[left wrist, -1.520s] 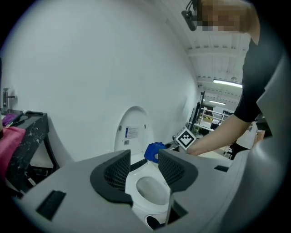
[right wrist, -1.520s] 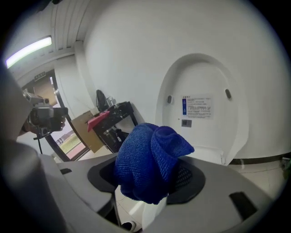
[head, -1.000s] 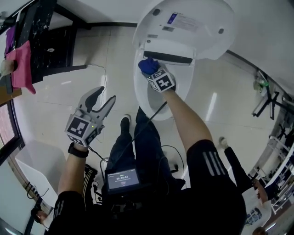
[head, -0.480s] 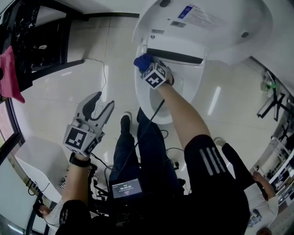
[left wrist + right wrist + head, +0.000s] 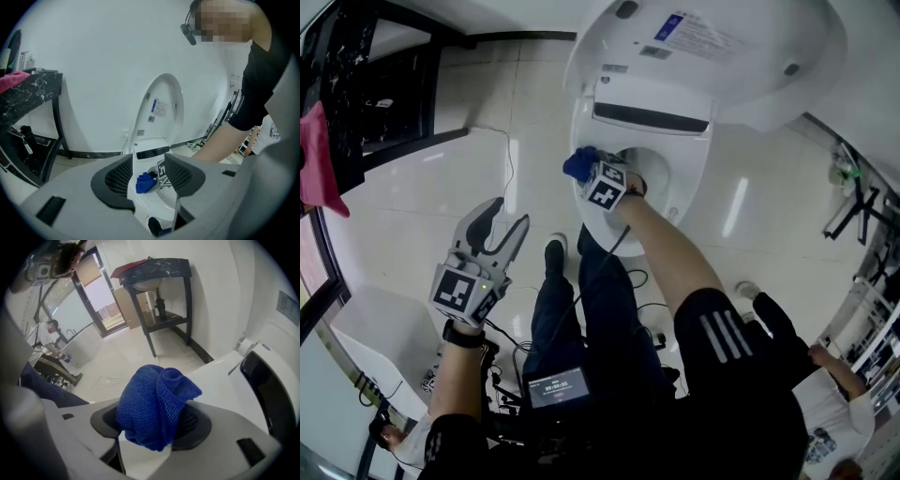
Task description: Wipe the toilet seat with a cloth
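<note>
The white toilet has its lid [image 5: 722,47] raised and its seat [image 5: 581,202] down. My right gripper [image 5: 586,171] is shut on a bunched blue cloth [image 5: 578,163] [image 5: 157,406] and holds it against the seat's left rim. In the left gripper view the blue cloth [image 5: 145,183] and the right gripper show between my own jaws, with the seat [image 5: 145,206] below. My left gripper [image 5: 502,220] hangs open over the floor to the left of the toilet, holding nothing.
A dark marble-topped stand [image 5: 159,268] with a basin sits left of the toilet; a pink cloth [image 5: 314,159] hangs on it. My legs and a shoe [image 5: 553,251] stand before the bowl. A cable [image 5: 508,159] trails on the tiled floor. Racks [image 5: 862,206] stand at right.
My right gripper has slid the blue cloth from the back of the seat, near the hinge, forward and leftward along the left rim. The left gripper has barely moved.
</note>
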